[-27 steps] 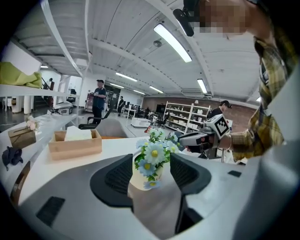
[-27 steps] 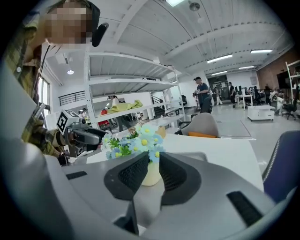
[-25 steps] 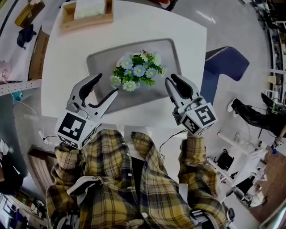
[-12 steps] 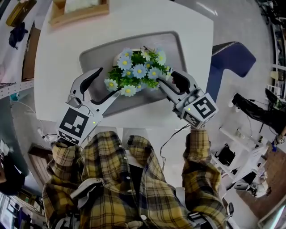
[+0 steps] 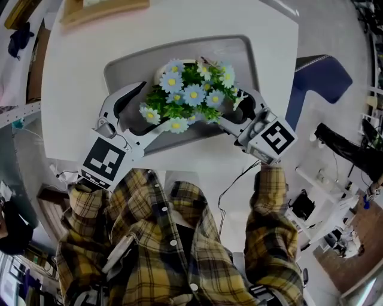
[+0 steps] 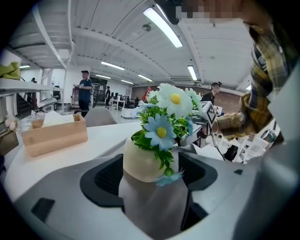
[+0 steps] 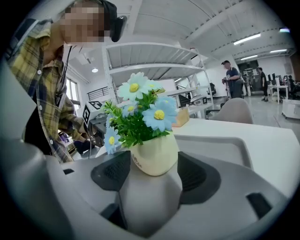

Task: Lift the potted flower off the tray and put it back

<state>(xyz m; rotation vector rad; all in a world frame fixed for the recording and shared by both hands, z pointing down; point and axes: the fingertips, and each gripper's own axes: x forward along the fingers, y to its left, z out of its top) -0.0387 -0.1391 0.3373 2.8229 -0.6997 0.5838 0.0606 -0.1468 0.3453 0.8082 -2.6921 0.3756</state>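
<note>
In the upper left corner of the head view a wooden box sits at the far edge of the white table. Below it, at centre left, the left gripper reaches in from the lower left over the grey tray, its marker cube just above the person's yellow plaid shirt. Its jaws have just been opening and stand spread wide. In the left gripper view the cream pot stands between the two dark pads, close to them, with no squeeze to be seen. The potted flower, blue and white daisies over green leaves, rests in the middle of the tray, at the upper centre of the head view, and its blooms hide the pot from above. To its right the right gripper comes in from the lower right, so that the two tools flank the plant from opposite sides. Its jaws have also just been opening and are set well apart. The right gripper view shows the same pot low between them, standing on the grey tray floor, its sides just beside the pads and not pinched. At the far right, off the table's edge, stands a dark blue chair.
</note>
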